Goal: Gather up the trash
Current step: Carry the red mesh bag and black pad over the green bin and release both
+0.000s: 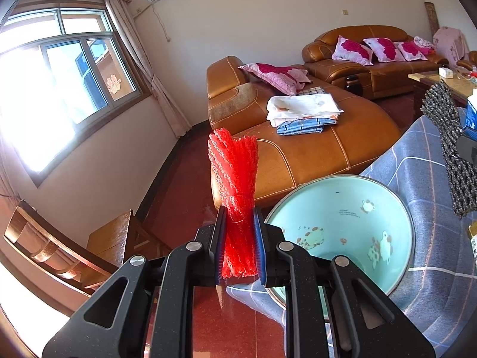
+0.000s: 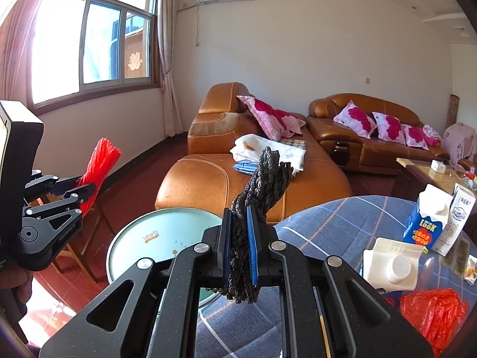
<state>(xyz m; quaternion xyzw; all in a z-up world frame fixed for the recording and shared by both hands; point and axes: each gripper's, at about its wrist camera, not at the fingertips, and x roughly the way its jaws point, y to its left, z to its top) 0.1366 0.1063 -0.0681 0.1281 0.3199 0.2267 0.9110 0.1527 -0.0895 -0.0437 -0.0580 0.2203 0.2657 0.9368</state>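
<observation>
Closest to your left camera, your left gripper is clamped tight on a bundle of red foam netting, the blue pads pressed into both sides of it; the netting stands up out of the jaws and fans wider at the top. Your right gripper is closed just as hard on a twisted piece of black foam netting, which sticks up and leans a little to the right above the pads.

Just beside and below both grippers sits the pale green bin, its mouth open toward you, with cartoon animals printed on its inner wall. Your red piece hangs just left of its rim; your black piece is over the near right edge of it.

To the right of the bin is the table under a blue checked cloth. On it stand a blue and white milk carton, a white carton lying on its side and a crumpled red plastic bag near the cloth's edge.

Behind all that is the brown leather sofa with folded laundry and pink flowered cushions.
</observation>
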